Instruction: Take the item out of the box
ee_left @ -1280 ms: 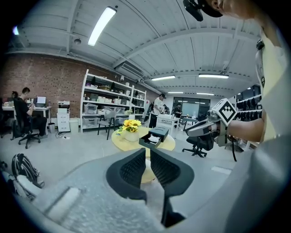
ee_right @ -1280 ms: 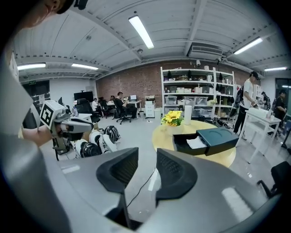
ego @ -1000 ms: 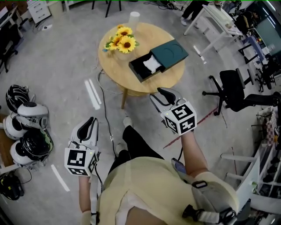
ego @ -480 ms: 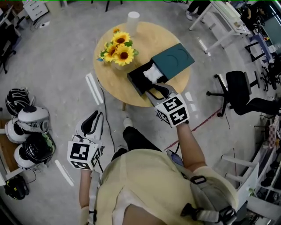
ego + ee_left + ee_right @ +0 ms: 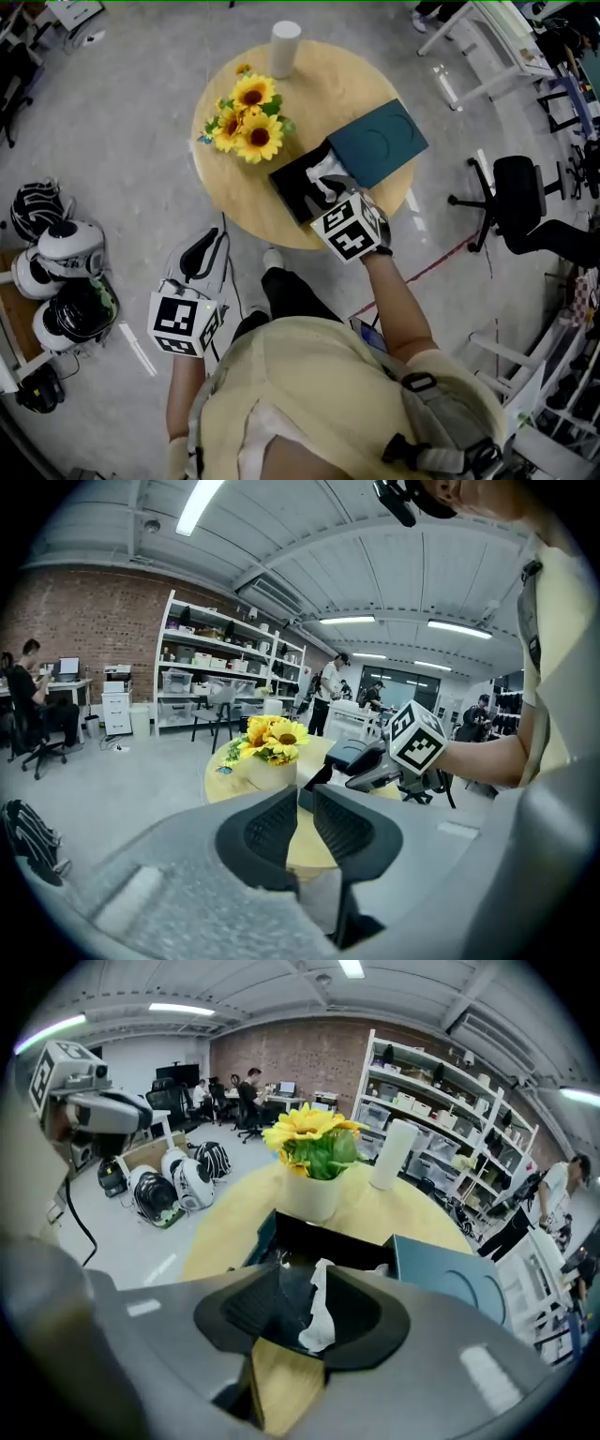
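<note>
The box, black and open, is seen on the round table near its 5 o'clock edge in the head view. A teal lid lies touching the box at its 2 o'clock side. A white crumpled item lies inside the box, toward the lid end.

The right gripper is held over the box, tilted steeply down. Its jaws are spread and have just been opening further. In the right gripper view the item is seen between them, but no pad is seen to press on it.

The left gripper is held off the table, past its 7 o'clock edge, over the floor. Its jaws are drawn together but for a thin slit, and nothing is held in them.

Sunflowers stand at the table's 9 o'clock side, and a white cup stands at 12 o'clock.
</note>
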Action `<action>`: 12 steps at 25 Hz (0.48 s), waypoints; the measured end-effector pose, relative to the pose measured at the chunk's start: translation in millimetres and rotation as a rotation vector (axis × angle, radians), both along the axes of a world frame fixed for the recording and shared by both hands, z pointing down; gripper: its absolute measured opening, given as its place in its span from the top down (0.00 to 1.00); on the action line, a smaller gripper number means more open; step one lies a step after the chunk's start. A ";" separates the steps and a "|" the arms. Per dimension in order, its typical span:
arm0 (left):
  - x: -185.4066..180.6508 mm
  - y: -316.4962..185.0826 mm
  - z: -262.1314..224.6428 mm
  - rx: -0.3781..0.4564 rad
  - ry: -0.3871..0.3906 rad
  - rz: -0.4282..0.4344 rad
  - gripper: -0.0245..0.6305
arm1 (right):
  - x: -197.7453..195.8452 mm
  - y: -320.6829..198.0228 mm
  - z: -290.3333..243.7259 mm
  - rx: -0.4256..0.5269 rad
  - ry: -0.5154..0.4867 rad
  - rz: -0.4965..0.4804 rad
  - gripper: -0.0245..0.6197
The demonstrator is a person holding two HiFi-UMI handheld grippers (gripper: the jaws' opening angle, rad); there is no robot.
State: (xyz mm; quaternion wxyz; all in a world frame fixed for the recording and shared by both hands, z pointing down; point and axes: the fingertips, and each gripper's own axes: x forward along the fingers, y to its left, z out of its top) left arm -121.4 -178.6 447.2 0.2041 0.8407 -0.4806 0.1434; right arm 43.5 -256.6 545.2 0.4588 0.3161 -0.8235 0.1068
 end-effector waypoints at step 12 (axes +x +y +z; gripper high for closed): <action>17.8 -41.6 23.0 -0.065 -0.010 0.008 0.88 | 2.6 -21.5 41.5 -0.036 0.161 -0.079 0.67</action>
